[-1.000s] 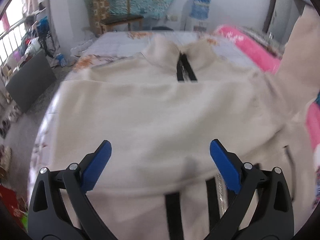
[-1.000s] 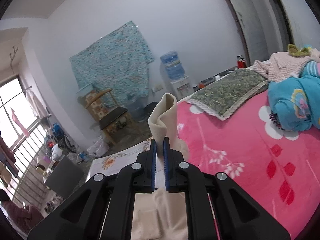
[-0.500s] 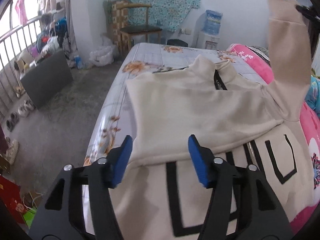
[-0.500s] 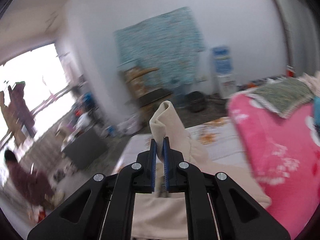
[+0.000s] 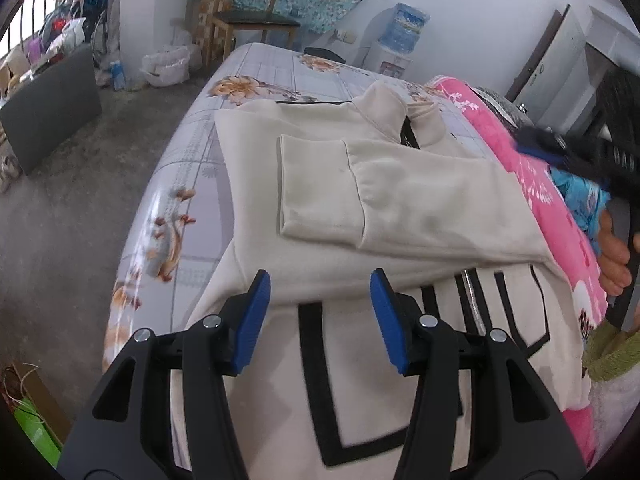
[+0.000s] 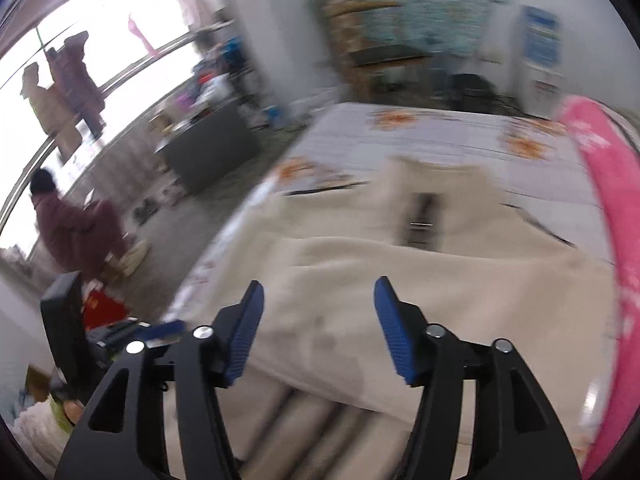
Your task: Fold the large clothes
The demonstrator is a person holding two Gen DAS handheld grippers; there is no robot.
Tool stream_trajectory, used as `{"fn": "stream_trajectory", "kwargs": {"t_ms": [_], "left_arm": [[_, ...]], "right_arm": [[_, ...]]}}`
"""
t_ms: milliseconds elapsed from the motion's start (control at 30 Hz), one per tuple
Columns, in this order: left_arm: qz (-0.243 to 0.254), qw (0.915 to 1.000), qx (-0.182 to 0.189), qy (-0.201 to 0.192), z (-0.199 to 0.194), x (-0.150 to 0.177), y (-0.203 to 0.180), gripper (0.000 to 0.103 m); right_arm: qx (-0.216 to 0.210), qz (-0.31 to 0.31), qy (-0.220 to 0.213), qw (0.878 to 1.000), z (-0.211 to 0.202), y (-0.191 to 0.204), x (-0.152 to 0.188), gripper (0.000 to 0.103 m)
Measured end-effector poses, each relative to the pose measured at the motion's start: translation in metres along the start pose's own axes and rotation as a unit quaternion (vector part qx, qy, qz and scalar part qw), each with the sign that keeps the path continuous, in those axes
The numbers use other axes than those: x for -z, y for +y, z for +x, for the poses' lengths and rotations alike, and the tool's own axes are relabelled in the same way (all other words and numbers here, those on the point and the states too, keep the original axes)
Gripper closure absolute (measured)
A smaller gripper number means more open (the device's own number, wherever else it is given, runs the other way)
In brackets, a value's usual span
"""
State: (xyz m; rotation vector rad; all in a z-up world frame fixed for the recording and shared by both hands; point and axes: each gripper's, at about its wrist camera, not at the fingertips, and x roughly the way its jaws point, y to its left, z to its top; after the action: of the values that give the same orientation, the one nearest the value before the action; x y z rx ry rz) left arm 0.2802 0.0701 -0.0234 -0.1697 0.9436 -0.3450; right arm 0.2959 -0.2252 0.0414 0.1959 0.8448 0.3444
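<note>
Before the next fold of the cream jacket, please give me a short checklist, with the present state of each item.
1. Left gripper open and holding nothing: ok, its blue pads stand apart above the cloth.
2. Right gripper open and holding nothing: ok, jaws apart, no cloth between them.
3. Right sleeve of the cream fleece zip jacket lies across the chest, cuff flat: ok.
4. Jacket fully on the floral table cover: not ok, its right edge lies over the pink floral blanket.
5. Left sleeve folded in: cannot tell, it is not visible as such.
6. Right wrist view sharp enough to aim: not ok, strongly blurred.
</note>
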Motion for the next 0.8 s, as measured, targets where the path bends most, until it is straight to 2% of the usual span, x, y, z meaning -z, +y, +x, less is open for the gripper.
{"fn": "stream_trajectory", "kwargs": {"t_ms": [67,133,233,300,433,500,600,667,700,733,800], "left_arm": [[-0.013,0.9999,0.0,0.004,0.009,-0.012,0.002,0.054],[-0.028,0.9995,0.0,0.012,0.024,-0.028,0.004,0.054],[-0.045,0.9979,-0.027,0.038,0.054,-0.045,0.009,0.054],[-0.058,0.9963,-0.034,0.053,0.073,-0.053,0.014,0.054],[-0.032,0.9965,-0.063,0.045,0.082,-0.06,0.003,0.054],[-0.022,0.9957,-0.079,0.043,0.083,-0.058,-0.001,0.056],[0.001,0.9932,-0.111,0.036,0.084,-0.055,-0.007,0.067],[0.011,0.9911,-0.129,0.031,0.083,-0.053,-0.009,0.079],[0.016,0.9907,-0.132,0.028,0.083,-0.052,-0.01,0.083],[0.019,0.9912,-0.128,0.029,0.083,-0.051,-0.011,0.091],[0.028,0.9897,-0.139,0.022,0.082,-0.049,-0.013,0.096]], "right_arm": [[0.04,0.025,-0.005,0.999,-0.011,-0.038,0.001,0.043],[0.099,0.055,-0.005,0.994,-0.027,-0.087,0.006,0.043],[0.141,0.116,0.0,0.983,-0.035,-0.154,0.021,0.043],[0.15,0.156,0.006,0.976,-0.035,-0.189,0.029,0.043],[0.135,0.219,0.022,0.966,-0.019,-0.238,0.043,0.044],[0.132,0.237,0.03,0.962,-0.004,-0.254,0.046,0.051],[0.125,0.238,0.02,0.963,0.008,-0.261,0.043,0.055],[0.117,0.229,0.021,0.966,0.014,-0.258,0.037,0.072],[0.112,0.227,0.024,0.967,0.019,-0.259,0.036,0.077],[0.11,0.22,0.028,0.969,0.024,-0.256,0.036,0.088],[0.129,0.19,0.029,0.973,0.027,-0.247,0.034,0.096]]}}
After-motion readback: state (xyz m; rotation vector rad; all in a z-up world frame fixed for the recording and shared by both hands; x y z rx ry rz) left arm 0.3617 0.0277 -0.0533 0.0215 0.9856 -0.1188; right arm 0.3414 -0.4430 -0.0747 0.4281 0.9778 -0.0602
